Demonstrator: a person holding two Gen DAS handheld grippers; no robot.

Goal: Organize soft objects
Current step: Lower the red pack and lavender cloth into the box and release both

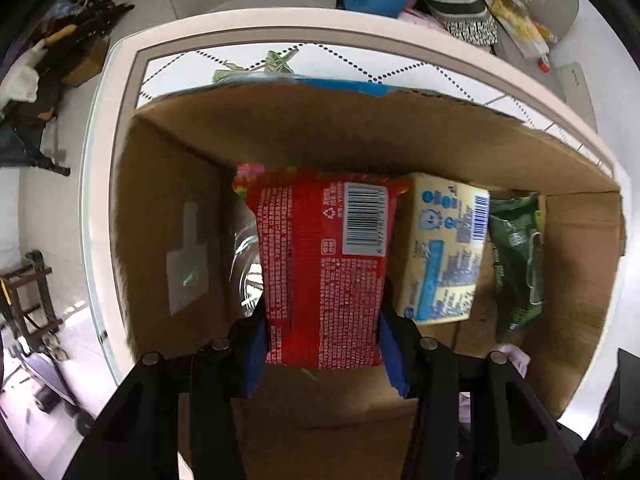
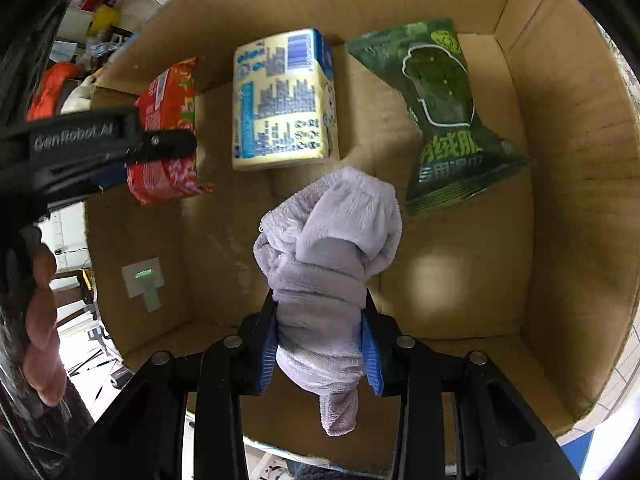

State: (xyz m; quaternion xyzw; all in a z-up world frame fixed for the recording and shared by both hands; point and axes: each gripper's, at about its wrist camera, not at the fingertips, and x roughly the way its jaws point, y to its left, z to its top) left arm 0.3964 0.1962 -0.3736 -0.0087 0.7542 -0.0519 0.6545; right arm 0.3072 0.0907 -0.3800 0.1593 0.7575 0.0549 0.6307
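Both grippers loaded above the open brown cardboard box [image 2: 560,160]

Our left gripper [image 1: 322,344] pinches the red printed snack packet [image 1: 324,264], its long axis along the fingers; our right gripper [image 2: 320,348] squeezes the bunched lilac fleece cloth [image 2: 328,248]. Bare floor lies directly beneath, nearer than the yellow tissue pack [image 2: 280,100] and green wipes pouch [image 2: 444,116].

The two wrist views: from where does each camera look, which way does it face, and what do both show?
Left wrist: sits behind the left gripper, faces down into the cardboard box; its blue pads clamp a red packet.
Right wrist: sits behind the right gripper, faces down into the box; it clamps a lilac towel; a hand shows.
Shared: box, red packet, yellow tissue pack, green pouch.
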